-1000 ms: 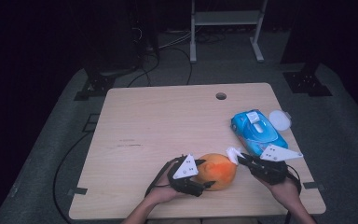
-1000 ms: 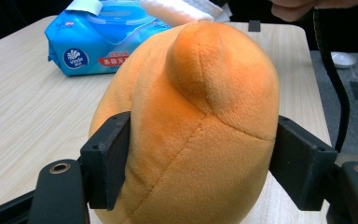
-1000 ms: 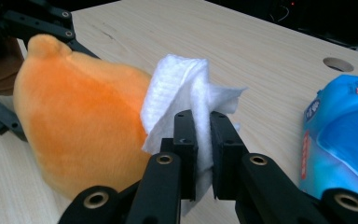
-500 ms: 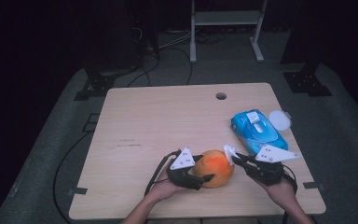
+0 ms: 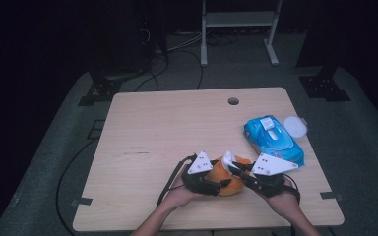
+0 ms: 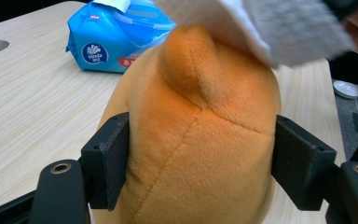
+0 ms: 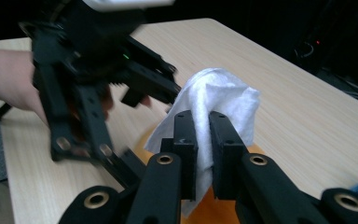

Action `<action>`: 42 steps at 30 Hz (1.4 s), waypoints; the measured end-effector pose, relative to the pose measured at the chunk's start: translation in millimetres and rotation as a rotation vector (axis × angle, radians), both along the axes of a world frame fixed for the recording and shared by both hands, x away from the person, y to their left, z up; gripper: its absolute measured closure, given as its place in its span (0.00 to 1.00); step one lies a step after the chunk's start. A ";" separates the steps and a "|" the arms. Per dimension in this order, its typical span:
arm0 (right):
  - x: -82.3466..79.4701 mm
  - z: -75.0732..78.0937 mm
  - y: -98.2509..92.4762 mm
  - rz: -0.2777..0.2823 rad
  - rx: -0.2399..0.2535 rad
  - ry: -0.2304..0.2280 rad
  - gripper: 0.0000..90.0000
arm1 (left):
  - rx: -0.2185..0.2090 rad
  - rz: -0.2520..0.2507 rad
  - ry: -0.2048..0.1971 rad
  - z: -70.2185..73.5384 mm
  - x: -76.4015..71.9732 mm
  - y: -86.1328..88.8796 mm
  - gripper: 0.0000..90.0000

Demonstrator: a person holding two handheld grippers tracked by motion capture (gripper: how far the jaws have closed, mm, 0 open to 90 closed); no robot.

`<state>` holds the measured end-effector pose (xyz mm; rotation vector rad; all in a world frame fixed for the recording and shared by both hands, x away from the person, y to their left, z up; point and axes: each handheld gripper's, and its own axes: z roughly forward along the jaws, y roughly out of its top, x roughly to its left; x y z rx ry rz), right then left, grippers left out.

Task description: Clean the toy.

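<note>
Dark flooring and black stands ring a pale wooden desk (image 5: 167,128), and the action sits at its near edge, just in front of the person's forearms.

Nearest, the left gripper (image 5: 211,184) is clamped on an orange plush toy (image 5: 226,178): in the left gripper view the two black jaws press into the toy (image 6: 200,140) from either side, denting the soft fabric, with a rounded nub of the toy pointing up and away. The toy rests on the desk between the two hands.

Touching it from the other side, the right gripper (image 5: 234,166) has its jaws closed tight on a white wipe (image 5: 228,158). In the right gripper view the wipe (image 7: 219,102) bunches up above the pinched pads (image 7: 186,140) and hangs below them, right over the orange surface. In the left gripper view the same wipe (image 6: 270,28) lies against the top of the toy, at its upper right.

Farther back and to the right lies a blue pack of wet wipes (image 5: 273,140), flat on the desk, its label flap on top; whether it is sealed I cannot tell. Just beside its far corner sits a small white round lid (image 5: 295,126). Beyond that, near the far edge, is a round cable hole (image 5: 233,101) in the desk.
</note>
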<state>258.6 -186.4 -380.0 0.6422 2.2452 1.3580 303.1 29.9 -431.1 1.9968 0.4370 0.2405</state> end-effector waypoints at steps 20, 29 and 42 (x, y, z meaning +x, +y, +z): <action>-12.5 -7.9 -18.1 -0.042 -0.061 -0.046 0.91 | -0.041 -0.013 0.040 -0.8 7.4 -6.5 0.35; -0.1 -2.7 -8.7 -0.028 -0.097 -0.046 0.91 | 0.045 -0.058 -0.082 -2.6 -13.2 -20.5 0.37; 1.5 -4.1 -41.3 -0.071 0.060 0.012 0.91 | 0.014 -0.074 -0.052 -5.7 -10.3 -3.6 0.37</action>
